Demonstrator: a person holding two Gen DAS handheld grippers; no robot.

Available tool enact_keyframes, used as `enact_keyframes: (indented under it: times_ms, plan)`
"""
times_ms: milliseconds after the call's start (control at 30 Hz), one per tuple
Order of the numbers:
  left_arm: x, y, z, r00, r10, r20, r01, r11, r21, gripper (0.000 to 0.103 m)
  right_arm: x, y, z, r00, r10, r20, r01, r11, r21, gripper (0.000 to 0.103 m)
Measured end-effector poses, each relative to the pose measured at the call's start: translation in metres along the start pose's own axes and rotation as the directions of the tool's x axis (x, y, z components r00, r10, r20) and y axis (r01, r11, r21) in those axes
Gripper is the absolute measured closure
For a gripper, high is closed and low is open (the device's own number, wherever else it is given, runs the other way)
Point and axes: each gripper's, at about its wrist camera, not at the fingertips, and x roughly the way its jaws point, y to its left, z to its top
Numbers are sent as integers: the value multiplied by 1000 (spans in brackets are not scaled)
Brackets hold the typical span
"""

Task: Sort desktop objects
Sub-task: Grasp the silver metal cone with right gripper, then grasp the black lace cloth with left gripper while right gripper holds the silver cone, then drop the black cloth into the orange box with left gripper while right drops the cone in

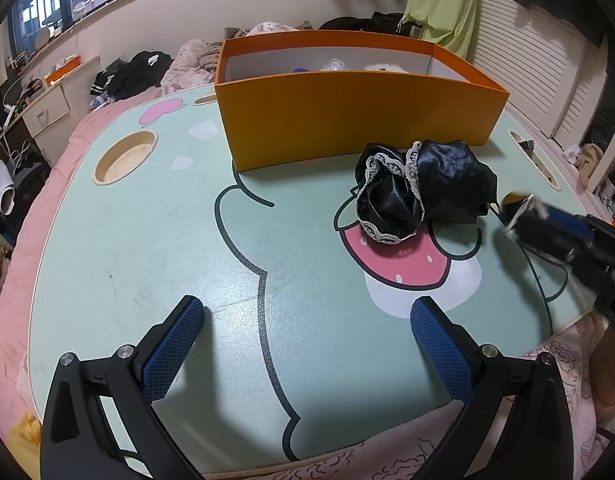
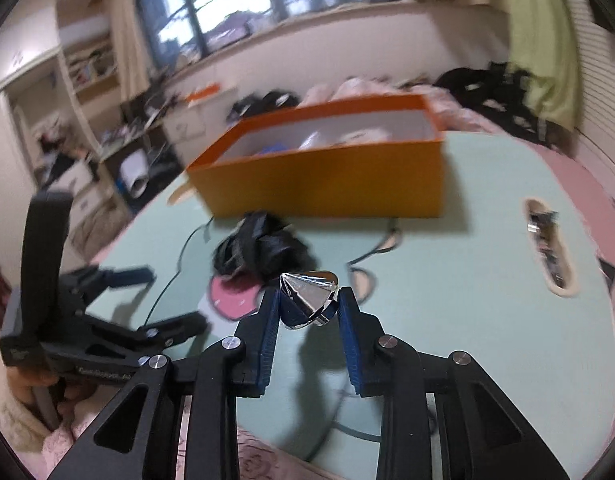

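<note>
While the orange cardboard box [image 1: 347,116] stands open at the far side of the mint-green cartoon table [image 1: 147,248], holding a blue thing, something clear and crinkled and something white and fluffy, a crumpled black lace-trimmed cloth [image 1: 423,188] lies just in front of it. The right gripper [image 2: 309,304] is clamped on a shiny silver cone-shaped object [image 2: 307,298], held clear of the table, its tip toward the upper left and its axis slanting across the fingers. The left gripper [image 1: 307,344] hangs over bare table, fingers wide apart.

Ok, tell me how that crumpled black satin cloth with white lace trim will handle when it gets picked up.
The crumpled black satin cloth with white lace trim lies in loose folds, so it is likely floppy and will probably droop and unfurl when lifted. Its glossy sheen suggests it may slip between pads. It looks thin, so probably light, and unlikely to roll.
</note>
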Motion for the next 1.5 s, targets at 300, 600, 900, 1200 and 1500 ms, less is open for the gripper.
enact_keyframes:
  times_ms: [300, 600, 900, 1200, 1500]
  plan:
    - [-9, -33, 35, 993, -112, 39, 109, 991, 80, 0, -16, -17, 0, 990, -120, 70, 112, 988, 107, 74]
    - [15, -53, 55, 992, -128, 3, 127, 986, 105, 56, -19, -22, -6, 992, -109, 64, 102, 989, 108, 74]
    - [-31, -28, 51, 964, -228, 134, 222, 973, 59, 79, -23, -16, 2, 988, -131, 86, 125, 989, 76, 74]
    - [-60, -12, 124, 946, -185, 265, 183, 983, 32, 79, -11, -13, 90, 984, -104, 143, 95, 993, 69, 74]
    - [-9, 6, 139, 977, -104, 184, 119, 990, -71, 36, 46, -21, 107, 988, -153, 24, 152, 988, 42, 30]
